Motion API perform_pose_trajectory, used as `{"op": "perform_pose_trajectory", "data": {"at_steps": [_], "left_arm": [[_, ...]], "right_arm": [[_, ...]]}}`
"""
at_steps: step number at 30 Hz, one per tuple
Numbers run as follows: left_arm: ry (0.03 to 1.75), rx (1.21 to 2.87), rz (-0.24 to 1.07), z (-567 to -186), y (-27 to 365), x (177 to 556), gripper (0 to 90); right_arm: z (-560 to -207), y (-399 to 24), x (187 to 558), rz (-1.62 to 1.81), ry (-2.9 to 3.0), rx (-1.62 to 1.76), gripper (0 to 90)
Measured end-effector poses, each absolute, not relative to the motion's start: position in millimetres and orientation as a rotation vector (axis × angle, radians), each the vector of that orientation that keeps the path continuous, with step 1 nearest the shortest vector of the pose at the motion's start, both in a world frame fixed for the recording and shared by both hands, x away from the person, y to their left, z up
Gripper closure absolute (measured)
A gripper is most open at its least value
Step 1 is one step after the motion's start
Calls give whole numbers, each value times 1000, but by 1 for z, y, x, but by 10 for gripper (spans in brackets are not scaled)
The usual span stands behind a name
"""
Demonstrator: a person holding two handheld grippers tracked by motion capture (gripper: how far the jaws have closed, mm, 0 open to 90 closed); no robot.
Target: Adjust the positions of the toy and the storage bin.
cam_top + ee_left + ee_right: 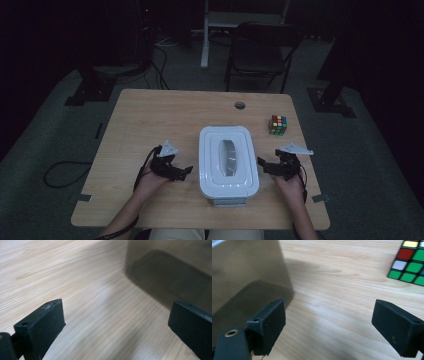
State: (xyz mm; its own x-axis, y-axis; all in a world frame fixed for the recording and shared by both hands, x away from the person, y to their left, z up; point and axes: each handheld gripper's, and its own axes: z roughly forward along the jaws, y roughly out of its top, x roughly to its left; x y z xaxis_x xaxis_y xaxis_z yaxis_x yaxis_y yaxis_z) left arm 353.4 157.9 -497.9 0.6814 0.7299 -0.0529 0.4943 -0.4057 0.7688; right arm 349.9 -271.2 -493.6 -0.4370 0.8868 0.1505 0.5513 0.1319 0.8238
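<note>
White lidded box (229,161) sits near-centre on the wooden table (150,115), long axis running near to far, lid on, a translucent strip down its top. Left gripper (181,172) lies just left of the box, jaws spread wide with nothing between them; in the left gripper view the box wall (172,272) stands just beyond the right jaw, not touching. Right gripper (265,165) lies just right of the box, likewise released and gripping nothing; in the right gripper view the box wall (247,277) rises beside the left jaw, bare table between the jaws. Rubik's cube (278,124) stands far-right of the box, apart from it, ahead of the right gripper. Risks, as I judge them: if the two grippers push in unevenly, the box may slide or swivel on the smooth top. Smooth plastic walls give little purchase, so a lift by the sides could slip. A jaw catching under the lid's rim may pop the lid instead of raising the box. A forward drift of the right gripper could knock the cube.
</note>
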Motion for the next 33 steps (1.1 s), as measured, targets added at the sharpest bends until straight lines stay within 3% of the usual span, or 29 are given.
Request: {"op": "perform_pose_trajectory", "data": {"at_steps": [20, 25, 33], "left_arm": [[1102, 2058, 411, -507, 236, 342, 14], [1116, 2087, 466, -510, 251, 333, 14], [1145, 2087, 420, -516, 266, 325, 14]], "right_arm": [[-473, -295, 407, 1135, 1825, 1475, 119], [-475, -302, 424, 1099, 1800, 1512, 119], [-486, -308, 448, 1058, 1805, 1583, 114]]}}
